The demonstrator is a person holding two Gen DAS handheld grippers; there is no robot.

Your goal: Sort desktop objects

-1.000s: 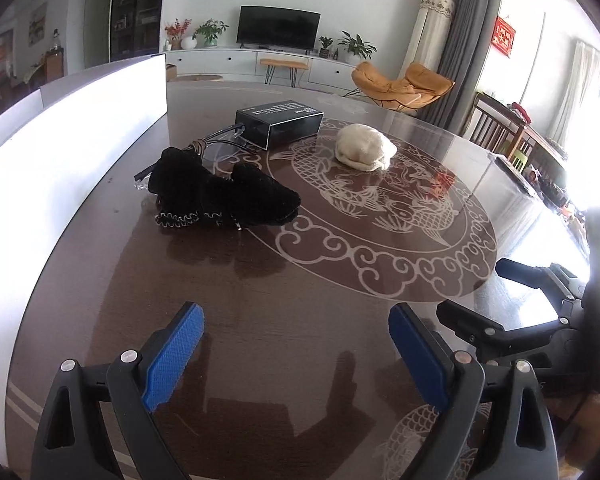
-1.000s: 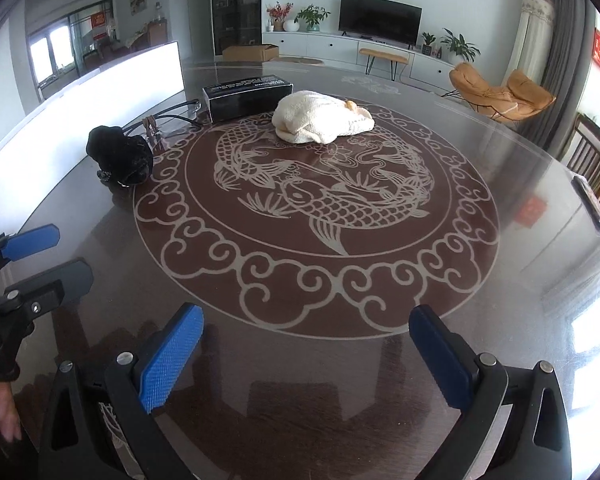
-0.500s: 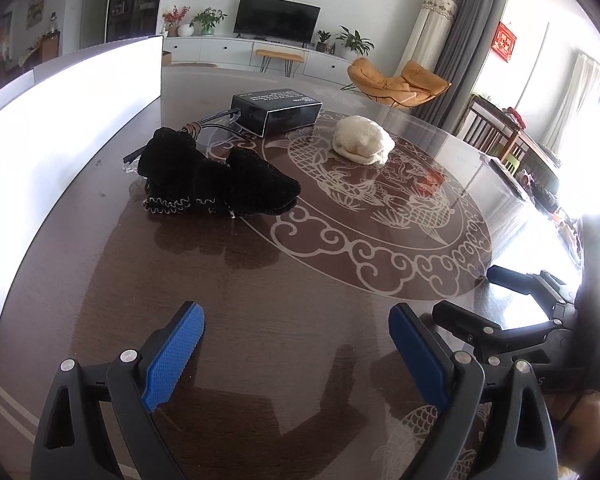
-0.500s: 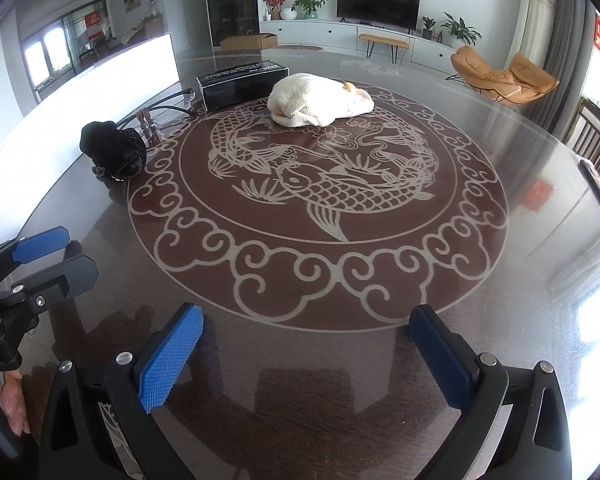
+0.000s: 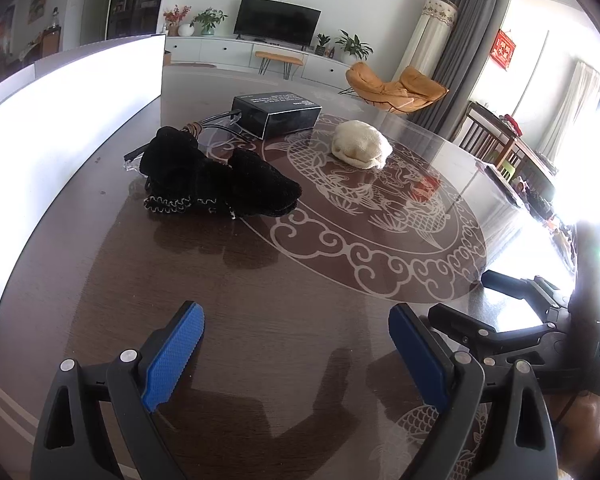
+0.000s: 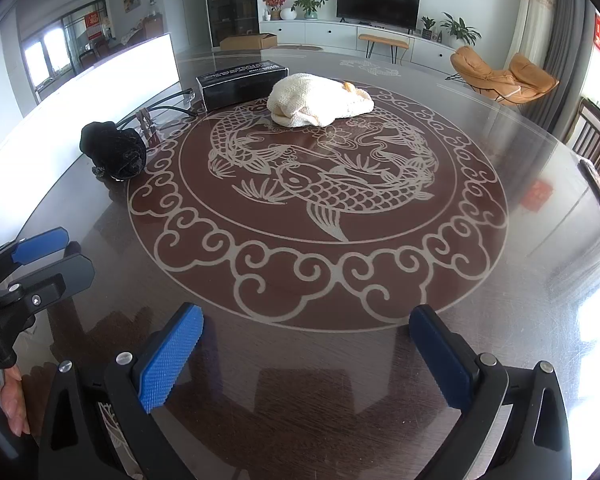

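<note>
Left gripper (image 5: 296, 356): hovering low over the near edge of the table, jaws spread wide, blue pads (image 5: 172, 356) holding nothing.
Right gripper (image 6: 306, 356): hovering over the near part of the table, jaws standing wide apart, nothing between them; it is also showing at the right edge of the left wrist view (image 5: 512, 300).
Table (image 6: 440, 340): dark, glossy, round, carrying a pale fish-and-cloud pattern at its centre.
Black gloves (image 5: 216, 178): lying in a heap at the left rim of the pattern, ahead of the left gripper and well apart from both tools.
Glasses (image 5: 220, 122): resting just behind the gloves, clear frame, partly hidden by them.
Black box (image 5: 276, 112): sitting at the far left of the table, beyond the gloves, touching the glasses' arm or close to it; which one cannot be told.
Cream cloth (image 6: 318, 100): lying bunched on the far rim of the pattern, just right of the box.
White panel (image 5: 60, 120): standing along the table's left side.
</note>
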